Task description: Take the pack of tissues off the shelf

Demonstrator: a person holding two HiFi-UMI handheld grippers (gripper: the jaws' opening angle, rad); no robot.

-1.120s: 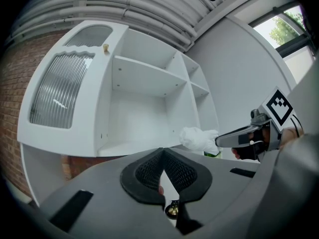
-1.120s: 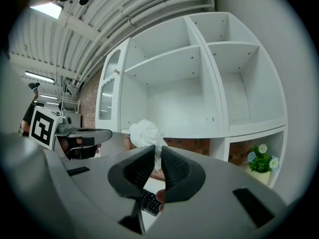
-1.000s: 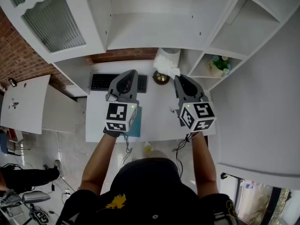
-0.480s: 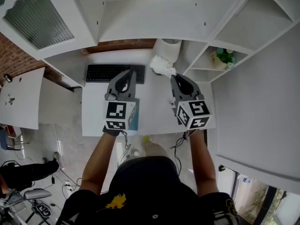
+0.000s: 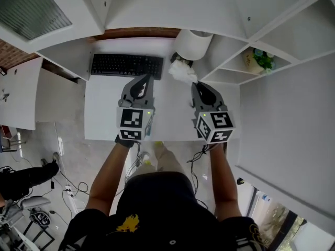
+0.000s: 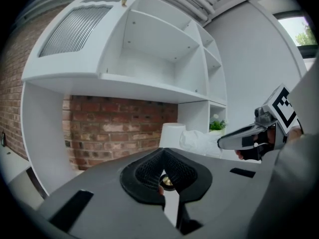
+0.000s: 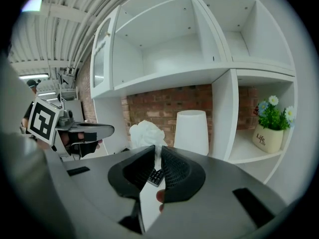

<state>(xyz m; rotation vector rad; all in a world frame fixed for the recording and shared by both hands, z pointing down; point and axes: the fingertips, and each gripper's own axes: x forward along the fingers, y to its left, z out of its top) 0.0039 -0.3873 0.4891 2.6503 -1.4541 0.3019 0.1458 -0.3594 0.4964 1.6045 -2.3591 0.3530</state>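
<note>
Over the white desk (image 5: 104, 114), the right gripper (image 5: 194, 83) had its jaws pinched on the white pack of tissues (image 5: 182, 73), clear of the shelf (image 5: 225, 76) and just beside the keyboard (image 5: 127, 65). Alongside, the left gripper (image 5: 145, 78) had its jaws together with nothing between them.

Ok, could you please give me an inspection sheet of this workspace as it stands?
Surface: white desk, mostly bare.
Job's things: tissues, a crumpled white bundle held above the desk, clear of the shelves.
Clutter: keyboard; white cylinder; potted plant in a shelf cubby.
Grippers: right gripper shut on the tissues; left gripper shut, empty.
Cables: gripper cables hang below both cubes; floor cables lie loose.
Surroundings: white shelves; brick wall.
</note>
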